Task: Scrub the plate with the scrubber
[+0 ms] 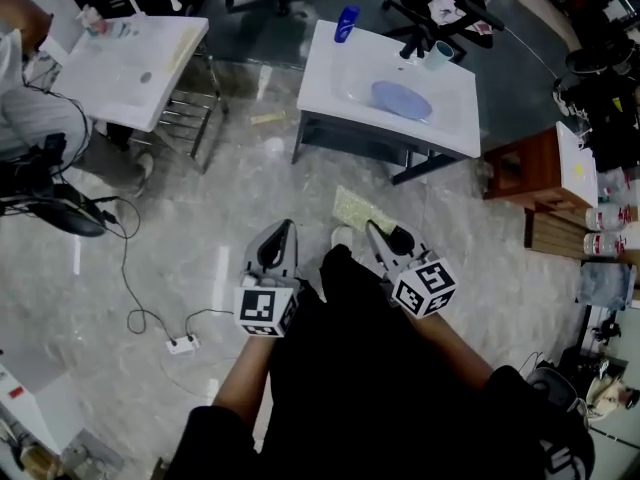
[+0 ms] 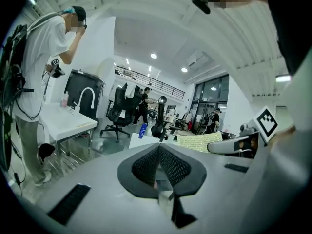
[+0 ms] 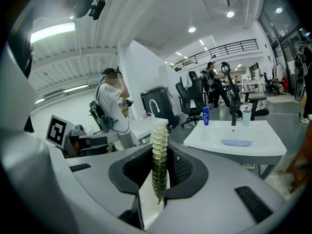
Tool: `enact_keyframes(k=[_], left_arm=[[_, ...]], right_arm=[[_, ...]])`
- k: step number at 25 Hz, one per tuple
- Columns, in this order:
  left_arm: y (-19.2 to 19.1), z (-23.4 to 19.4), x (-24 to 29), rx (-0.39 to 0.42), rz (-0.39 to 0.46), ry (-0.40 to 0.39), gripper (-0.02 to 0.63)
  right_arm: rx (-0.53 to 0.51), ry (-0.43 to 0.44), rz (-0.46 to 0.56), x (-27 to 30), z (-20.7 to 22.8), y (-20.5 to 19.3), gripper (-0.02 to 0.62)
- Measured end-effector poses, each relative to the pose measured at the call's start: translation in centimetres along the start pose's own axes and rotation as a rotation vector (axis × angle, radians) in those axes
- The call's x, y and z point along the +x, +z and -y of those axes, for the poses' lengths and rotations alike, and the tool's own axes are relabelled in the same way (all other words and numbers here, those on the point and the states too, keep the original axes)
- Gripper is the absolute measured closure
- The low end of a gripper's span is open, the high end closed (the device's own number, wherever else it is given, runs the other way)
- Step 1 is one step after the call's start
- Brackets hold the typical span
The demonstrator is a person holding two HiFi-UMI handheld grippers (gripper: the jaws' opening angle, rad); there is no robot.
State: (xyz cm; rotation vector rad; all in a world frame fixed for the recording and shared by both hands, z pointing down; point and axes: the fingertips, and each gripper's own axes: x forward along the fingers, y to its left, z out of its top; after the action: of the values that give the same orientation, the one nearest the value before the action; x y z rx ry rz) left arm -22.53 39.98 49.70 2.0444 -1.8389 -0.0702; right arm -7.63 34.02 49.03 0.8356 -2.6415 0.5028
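The plate (image 1: 401,99) is set in the far sink (image 1: 322,86), a bottle (image 1: 346,23) behind it leftward; another sink (image 1: 120,80) is placed farther left.

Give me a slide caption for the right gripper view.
Right gripper clamps a yellow-green scrubber edge-on, facing a white sink that holds a blue plate.

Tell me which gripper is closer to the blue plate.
Right. The right gripper, holding the scrubber, is nearly straight in front of the plate; the left gripper is farther off to the left. Neither touches it.
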Motion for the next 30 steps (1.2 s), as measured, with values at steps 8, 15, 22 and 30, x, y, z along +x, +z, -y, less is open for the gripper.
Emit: enact_keyframes(k=[8,15,22,30], left_arm=[[0.8,3.2,5.4,0.055,-0.029,-0.039,0.603],[2.7,4.6,13.0,0.088,-0.079,-0.090,0.603],[3.7,6.0,23.3,0.111,-0.120,-0.135,0.602],[4.4,7.3,35.7,0.064,-0.184,-0.139,0.602]], right_arm=[[0.053,-0.048,0.047,-0.8,5.7,0.3,0.532],[0.096,-0.096,0.096,1.7,13.7,2.9,0.532],[0.144,-0.120,0.075,4.8,22.3,3.8,0.534],[0.200,-0.144,0.060,7.2,33.4,6.0,0.534]])
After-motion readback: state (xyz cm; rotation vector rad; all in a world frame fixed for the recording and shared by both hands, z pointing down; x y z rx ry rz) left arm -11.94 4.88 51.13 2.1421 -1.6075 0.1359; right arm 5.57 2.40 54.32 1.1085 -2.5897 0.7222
